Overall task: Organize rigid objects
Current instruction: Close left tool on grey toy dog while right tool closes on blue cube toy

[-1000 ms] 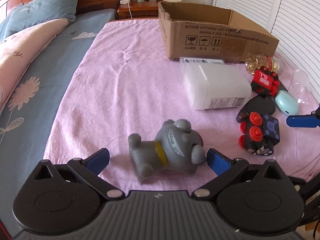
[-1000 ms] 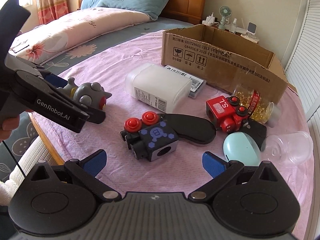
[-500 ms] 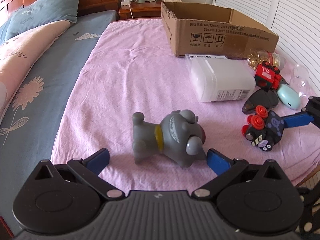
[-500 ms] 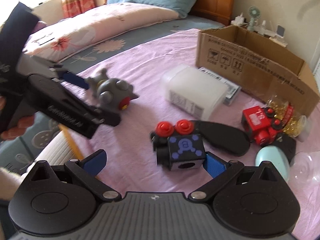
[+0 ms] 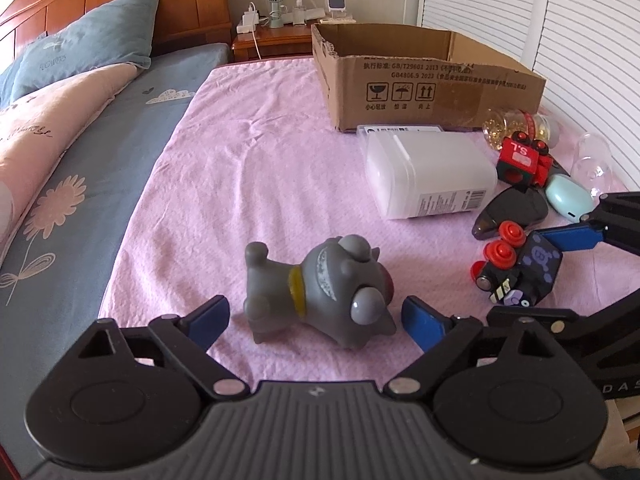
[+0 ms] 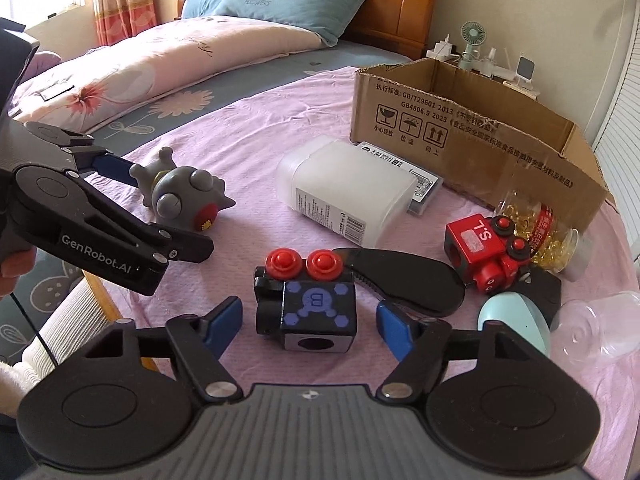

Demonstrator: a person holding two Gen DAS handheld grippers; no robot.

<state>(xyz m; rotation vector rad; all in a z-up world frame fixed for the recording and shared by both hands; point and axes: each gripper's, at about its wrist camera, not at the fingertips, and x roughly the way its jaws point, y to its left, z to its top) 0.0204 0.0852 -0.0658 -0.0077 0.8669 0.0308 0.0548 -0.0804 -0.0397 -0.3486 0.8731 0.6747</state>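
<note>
Both jaws closing: grey dog [image 5: 320, 288], black cube toy [image 6: 310, 308] between; black case [image 6: 404, 280] behind.

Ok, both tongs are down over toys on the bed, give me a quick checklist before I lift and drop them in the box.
1. Grey dog toy between the left tongs: ok; they have just been closing, pads not yet touching.
2. Black cube train between the right tongs: ok; also just closing, gaps remain on both sides.
3. Firm grip on either toy: not ok yet.
4. Cardboard box open on top: ok.
5. Room inside the box: cannot tell, floor hidden.
6. White container and red train apart from both toys: ok.
</note>
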